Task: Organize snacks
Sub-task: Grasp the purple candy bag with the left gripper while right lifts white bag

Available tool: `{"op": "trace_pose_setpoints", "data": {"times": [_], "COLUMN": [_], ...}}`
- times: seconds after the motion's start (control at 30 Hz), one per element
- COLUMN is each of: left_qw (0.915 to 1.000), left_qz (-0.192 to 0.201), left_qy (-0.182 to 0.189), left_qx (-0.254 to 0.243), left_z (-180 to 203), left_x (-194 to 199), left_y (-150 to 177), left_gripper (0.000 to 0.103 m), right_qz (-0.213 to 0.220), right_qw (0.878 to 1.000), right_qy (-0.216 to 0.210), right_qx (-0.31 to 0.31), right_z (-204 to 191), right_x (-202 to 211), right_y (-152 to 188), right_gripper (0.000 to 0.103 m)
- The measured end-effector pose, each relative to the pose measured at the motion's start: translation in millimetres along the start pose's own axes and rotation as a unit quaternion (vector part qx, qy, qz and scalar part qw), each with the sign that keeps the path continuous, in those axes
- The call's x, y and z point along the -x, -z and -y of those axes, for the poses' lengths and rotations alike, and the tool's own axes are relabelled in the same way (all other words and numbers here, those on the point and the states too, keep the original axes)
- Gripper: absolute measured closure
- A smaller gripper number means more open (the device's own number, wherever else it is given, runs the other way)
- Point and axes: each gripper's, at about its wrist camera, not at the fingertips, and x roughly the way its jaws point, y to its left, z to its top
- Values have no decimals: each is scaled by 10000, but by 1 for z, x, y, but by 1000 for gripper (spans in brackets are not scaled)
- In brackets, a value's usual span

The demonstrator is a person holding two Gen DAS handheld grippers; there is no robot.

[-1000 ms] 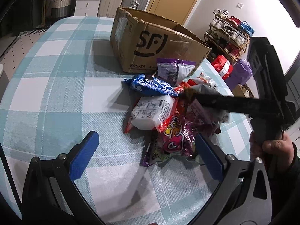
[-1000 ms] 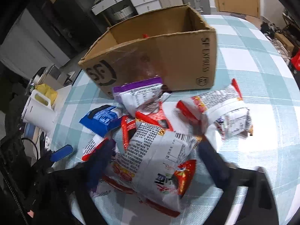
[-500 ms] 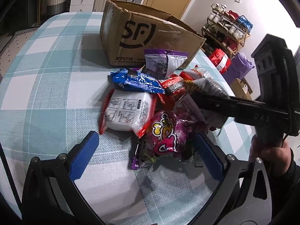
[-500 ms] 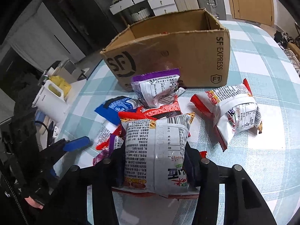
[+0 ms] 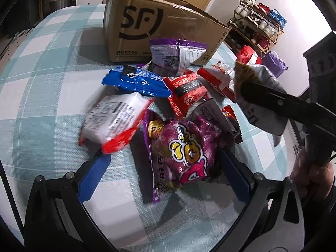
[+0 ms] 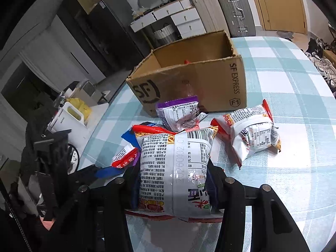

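Observation:
My right gripper [image 6: 172,180] is shut on a white noodle packet [image 6: 176,168] and holds it above the snack pile; it shows in the left wrist view [image 5: 258,92] too. My left gripper [image 5: 166,176] is open, its blue fingers [image 5: 92,176] either side of a purple candy bag [image 5: 184,153] on the table. Around it lie a white and red packet [image 5: 113,126], a blue packet [image 5: 136,82], a red packet [image 5: 187,92] and a purple and white bag [image 5: 174,54]. The open SF cardboard box [image 6: 195,79] stands behind the pile.
Another white noodle packet [image 6: 252,134] lies right of the pile. The table has a teal checked cloth [image 6: 283,79]. A white kettle [image 6: 69,119] sits off the table's left edge. A shoe rack [image 5: 258,29] and suitcases [image 6: 233,10] stand beyond the table.
My right gripper closed on the white noodle packet and lifted it off the pile. My left gripper moved forward until its fingers straddle the purple candy bag.

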Motion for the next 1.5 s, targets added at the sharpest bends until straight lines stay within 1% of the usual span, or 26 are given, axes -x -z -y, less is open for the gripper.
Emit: {"op": "trace_pose_setpoints", "data": {"times": [0.1, 0.17, 0.2, 0.23, 0.27, 0.33, 0.37, 0.43, 0.5, 0.53, 0.73, 1.13, 1.3, 1.5], "left_qw": [10000, 10000, 9999, 9998, 9997, 9987, 9985, 9980, 9974, 9976, 9985, 9968, 9956, 9940], "left_qz": [-28, -10, -15, -21, -34, -106, -171, -96, -103, -89, 127, 522, 698, 951], "left_qy": [-8, 39, 114, 162, 231, 486, 521, 620, 708, 687, 497, 524, 518, 483], "left_qx": [33, 50, 71, 82, 82, 72, 29, -54, -81, -88, -166, -315, -338, -254], "left_z": [5, 7, 8, 10, 11, 15, 18, 24, 27, 28, 36, 48, 32, 23], "left_x": [-5, -7, -8, -8, -10, -13, -15, -15, -15, -14, -1, 40, 65, 87], "left_y": [-1, -3, -3, -4, -5, -5, -5, -3, -3, -3, -10, -35, -42, -69], "left_gripper": [2, 8, 13, 16, 24, 49, 52, 61, 62, 65, 65, 65, 65, 65], "right_qz": [64, 95, 110, 125, 140, 167, 191, 224, 250, 264, 303, 480, 570, 678], "right_qw": [10000, 9999, 9998, 9997, 9997, 9996, 9995, 9993, 9991, 9990, 9985, 9973, 9963, 9950], "right_qy": [-50, -93, -111, -126, -149, -177, -183, -222, -264, -282, -389, -542, -636, -673], "right_qx": [-49, -105, -123, -135, -149, -158, -166, -187, -208, -218, -221, -89, 64, 279], "right_z": [3, 4, 6, 7, 8, 10, 11, 13, 15, 15, 16, 8, 0, -9], "right_x": [6, 4, 6, 7, 8, 11, 12, 14, 15, 16, 18, 33, 38, 42], "right_y": [3, 3, 4, 5, 6, 8, 9, 10, 10, 11, 13, 7, -5, -27], "right_gripper": [53, 53, 53, 53, 53, 53, 53, 53, 53, 53, 53, 53, 53, 53]}}
